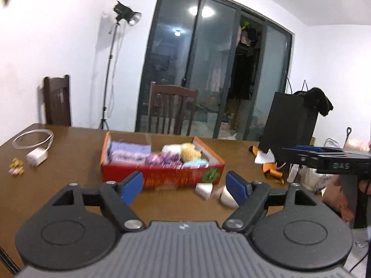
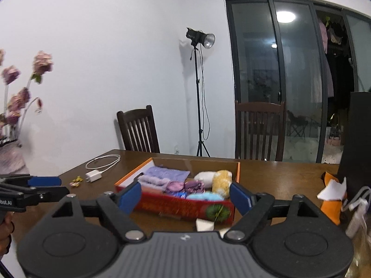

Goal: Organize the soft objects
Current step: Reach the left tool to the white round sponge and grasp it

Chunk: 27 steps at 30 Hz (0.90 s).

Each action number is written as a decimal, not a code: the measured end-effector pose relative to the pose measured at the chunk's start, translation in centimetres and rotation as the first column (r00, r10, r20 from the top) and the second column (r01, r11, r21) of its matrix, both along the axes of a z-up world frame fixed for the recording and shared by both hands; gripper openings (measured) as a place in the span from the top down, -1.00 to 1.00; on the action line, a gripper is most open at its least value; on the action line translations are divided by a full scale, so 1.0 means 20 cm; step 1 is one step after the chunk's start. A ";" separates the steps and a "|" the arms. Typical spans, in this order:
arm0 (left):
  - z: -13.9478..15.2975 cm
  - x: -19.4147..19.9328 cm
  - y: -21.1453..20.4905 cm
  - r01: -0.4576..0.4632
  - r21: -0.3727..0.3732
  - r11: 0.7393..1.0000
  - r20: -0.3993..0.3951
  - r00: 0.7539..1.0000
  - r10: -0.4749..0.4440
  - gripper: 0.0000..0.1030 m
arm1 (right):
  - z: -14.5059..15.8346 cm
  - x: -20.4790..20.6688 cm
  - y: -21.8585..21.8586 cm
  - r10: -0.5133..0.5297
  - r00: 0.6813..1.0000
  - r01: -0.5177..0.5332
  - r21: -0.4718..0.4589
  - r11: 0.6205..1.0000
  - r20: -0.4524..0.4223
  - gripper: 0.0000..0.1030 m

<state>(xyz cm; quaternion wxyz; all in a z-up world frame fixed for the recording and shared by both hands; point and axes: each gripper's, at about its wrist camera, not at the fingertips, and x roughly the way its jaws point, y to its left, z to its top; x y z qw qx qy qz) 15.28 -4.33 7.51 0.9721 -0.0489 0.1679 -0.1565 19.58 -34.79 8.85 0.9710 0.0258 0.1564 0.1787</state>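
A red and orange box (image 1: 162, 178) stands on the brown table (image 1: 69, 176). It holds folded purple cloths (image 1: 129, 150), a white and yellow plush (image 1: 185, 150), pink items and a light blue soft item (image 1: 196, 162). In the right wrist view the box (image 2: 180, 205) shows the same contents, with the plush (image 2: 216, 178) at its right. My left gripper (image 1: 184, 186) is open and empty, above the table in front of the box. My right gripper (image 2: 185, 197) is open and empty, also in front of the box. Each gripper shows at the edge of the other's view.
A small potted plant (image 1: 207, 181) and a second white pot (image 1: 227, 197) lie by the box's near right corner. A charger with cable (image 1: 37, 156) and small wrapped sweets (image 1: 16, 168) lie left. Orange and white items (image 1: 269, 164) and a black bag (image 1: 292, 120) are right. Chairs stand behind.
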 end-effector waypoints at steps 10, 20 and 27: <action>-0.13 -0.21 0.03 -0.021 0.028 0.999 -0.032 0.999 0.022 -0.65 | -0.27 -0.33 0.01 -0.013 0.995 0.014 0.012 1.000 -0.094 -0.75; -0.28 0.05 -0.12 0.011 0.044 0.999 -0.149 0.989 -0.004 -0.65 | -0.44 -0.12 -0.10 -0.082 0.986 0.088 0.035 0.995 -0.145 -0.72; -0.42 0.43 -0.35 0.069 0.032 0.997 -0.237 0.970 -0.059 -0.48 | -0.57 0.31 -0.20 -0.083 0.970 0.108 0.097 0.989 -0.230 -0.14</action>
